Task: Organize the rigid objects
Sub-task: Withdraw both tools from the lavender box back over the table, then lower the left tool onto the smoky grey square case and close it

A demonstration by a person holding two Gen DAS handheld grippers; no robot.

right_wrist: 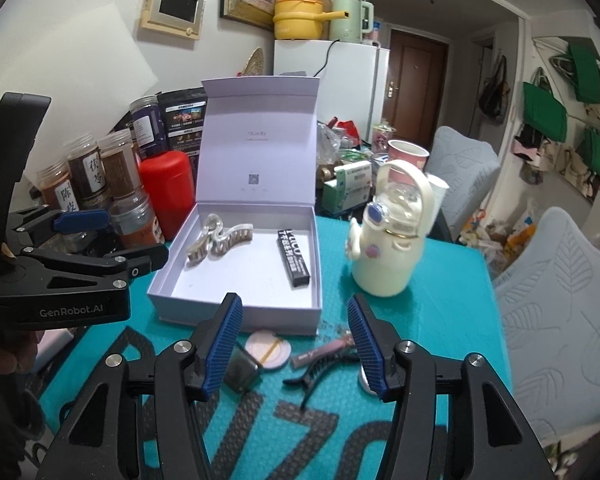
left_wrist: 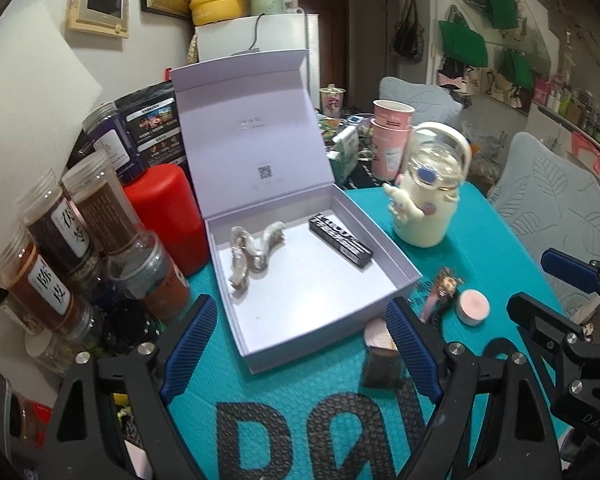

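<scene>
While both the left gripper (left_wrist: 296, 340) and right gripper (right_wrist: 296, 346) hang spread and empty, the black claw clip (right_wrist: 320, 372) lies on the teal mat (right_wrist: 440, 280) before the box (right_wrist: 236, 312) — light, stiff, springy — best pinched across its body.

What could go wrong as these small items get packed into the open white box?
The black hair clip, round compact and small dark packet lie crowded together, so the open right gripper may nudge neighbours while taking one. The white box might slide on the teal mat. The cream bottle nearby could be knocked.
</scene>
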